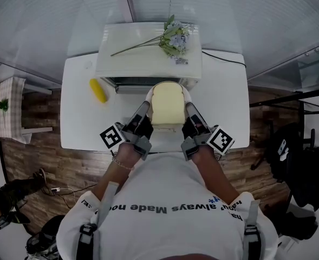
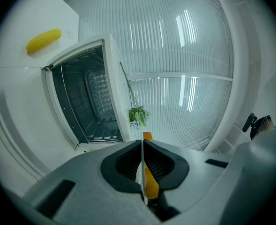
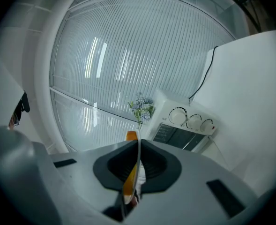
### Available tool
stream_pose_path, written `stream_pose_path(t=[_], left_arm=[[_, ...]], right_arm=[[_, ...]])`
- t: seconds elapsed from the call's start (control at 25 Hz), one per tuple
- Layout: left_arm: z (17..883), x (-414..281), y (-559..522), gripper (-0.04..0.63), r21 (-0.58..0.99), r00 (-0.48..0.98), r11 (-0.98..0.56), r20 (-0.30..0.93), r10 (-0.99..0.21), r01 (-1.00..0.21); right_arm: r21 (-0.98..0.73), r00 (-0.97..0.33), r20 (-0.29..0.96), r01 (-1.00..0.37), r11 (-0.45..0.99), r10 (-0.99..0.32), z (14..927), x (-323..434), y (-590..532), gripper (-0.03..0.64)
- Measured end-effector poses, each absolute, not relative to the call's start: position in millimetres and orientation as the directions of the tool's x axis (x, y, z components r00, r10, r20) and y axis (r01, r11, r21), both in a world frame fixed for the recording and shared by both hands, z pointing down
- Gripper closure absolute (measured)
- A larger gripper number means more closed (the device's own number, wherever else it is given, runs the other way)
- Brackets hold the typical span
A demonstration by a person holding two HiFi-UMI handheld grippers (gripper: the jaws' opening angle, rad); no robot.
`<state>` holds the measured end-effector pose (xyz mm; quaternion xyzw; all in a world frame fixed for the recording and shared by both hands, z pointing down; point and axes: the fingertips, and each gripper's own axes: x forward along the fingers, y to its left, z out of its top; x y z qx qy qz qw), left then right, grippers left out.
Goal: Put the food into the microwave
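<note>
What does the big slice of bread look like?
The bread is one pale yellow slice with a rounded top, and it looks soft. It lies flat on a white plate. The left gripper and right gripper clamp the plate's sides, right in front of the open microwave.

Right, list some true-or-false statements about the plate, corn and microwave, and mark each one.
1. The left gripper and right gripper are each shut on the plate rim. True.
2. The corn lies on the plate. False: it lies on the table; the plate carries bread.
3. Flowers lie on top of the microwave. True.
4. The microwave is closed. False: the left gripper view looks into its open cavity.
</note>
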<state>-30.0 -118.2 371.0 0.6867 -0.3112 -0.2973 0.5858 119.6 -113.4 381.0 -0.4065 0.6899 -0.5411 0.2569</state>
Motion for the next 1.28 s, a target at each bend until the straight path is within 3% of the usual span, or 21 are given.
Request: stream_pose_path(t=[0.6, 1.28], left_arm=[[370.4, -55.5, -119.5, 0.575, 0.989, 0.664, -0.128, -0.046, -0.746, -0.076], [425.0, -74.3, -125.6, 0.577, 0.992, 0.683, -0.052, 0.040, -0.730, -0.113]], right_arm=[[-0.952, -0.522, 0.082, -0.292, 0.088, -0.849, 378.3, 92.7, -109.7, 0.594], [-0.956, -0.550, 0.171, -0.294, -0.002, -0.818, 436.1, 73.6, -113.4, 0.594]])
